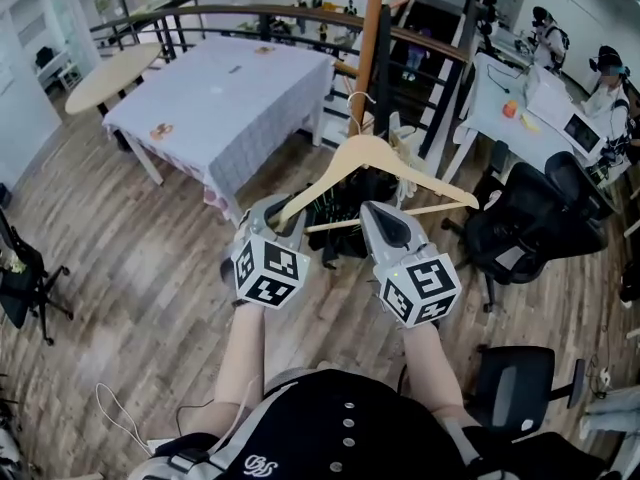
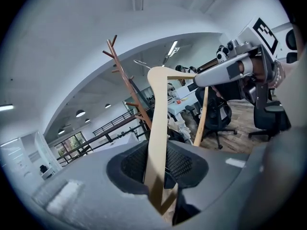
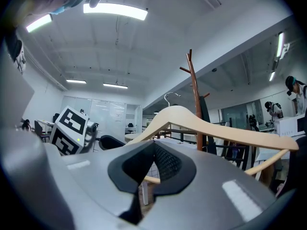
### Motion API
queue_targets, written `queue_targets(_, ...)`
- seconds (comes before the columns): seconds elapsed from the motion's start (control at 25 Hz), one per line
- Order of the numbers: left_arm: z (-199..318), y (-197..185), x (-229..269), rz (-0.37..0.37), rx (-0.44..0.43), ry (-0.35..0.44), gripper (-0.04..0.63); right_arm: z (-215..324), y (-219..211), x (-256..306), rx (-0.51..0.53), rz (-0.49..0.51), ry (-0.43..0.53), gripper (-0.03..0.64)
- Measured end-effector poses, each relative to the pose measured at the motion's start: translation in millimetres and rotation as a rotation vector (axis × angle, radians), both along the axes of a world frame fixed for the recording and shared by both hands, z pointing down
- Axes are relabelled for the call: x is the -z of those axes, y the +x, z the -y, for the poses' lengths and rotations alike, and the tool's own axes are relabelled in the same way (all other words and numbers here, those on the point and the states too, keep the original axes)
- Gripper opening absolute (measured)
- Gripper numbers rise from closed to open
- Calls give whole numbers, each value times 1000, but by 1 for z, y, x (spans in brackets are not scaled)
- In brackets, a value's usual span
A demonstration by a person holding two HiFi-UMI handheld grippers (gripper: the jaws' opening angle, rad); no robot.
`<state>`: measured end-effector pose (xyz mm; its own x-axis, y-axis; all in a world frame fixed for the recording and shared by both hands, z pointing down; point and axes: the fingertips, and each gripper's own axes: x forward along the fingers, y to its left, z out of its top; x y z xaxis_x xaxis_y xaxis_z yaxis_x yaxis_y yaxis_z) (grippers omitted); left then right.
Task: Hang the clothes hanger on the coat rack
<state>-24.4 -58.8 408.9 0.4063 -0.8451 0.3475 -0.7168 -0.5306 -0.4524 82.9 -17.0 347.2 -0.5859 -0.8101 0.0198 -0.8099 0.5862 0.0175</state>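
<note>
I hold a pale wooden clothes hanger with a metal hook between both grippers, at about chest height. My left gripper is shut on the end of its left arm, which runs up between the jaws in the left gripper view. My right gripper is shut on the hanger's lower bar. The hanger's shoulder arches above the right jaws. The brown wooden coat rack stands just beyond the hook. Its branching pegs rise bare, and its top shows behind the hanger.
A table under a white cloth stands ahead on the left, with a round table beyond it. A dark railing runs behind the rack. Black office chairs and a desk with seated people are on the right.
</note>
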Motion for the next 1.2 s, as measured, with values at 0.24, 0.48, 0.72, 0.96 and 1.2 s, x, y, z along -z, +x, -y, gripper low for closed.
queue_targets(0.24,22,2,2,-1,24,14,103,26,9,3,20,29,-1,0)
queue_targets(0.48,47,-5,1,22,31,16,103,48,7,9,32,60,17,0)
queue_targets(0.72,81,-10,6,5,10,15,103,85,2,12,17,58,32,0)
queue_targets(0.96,125,-29,25,2,19,41,103,128,-9,29,5,60,63,0)
queue_targets(1.2,155,-53,45,-7,43,69,103,159,-24,40,8,67,76,0)
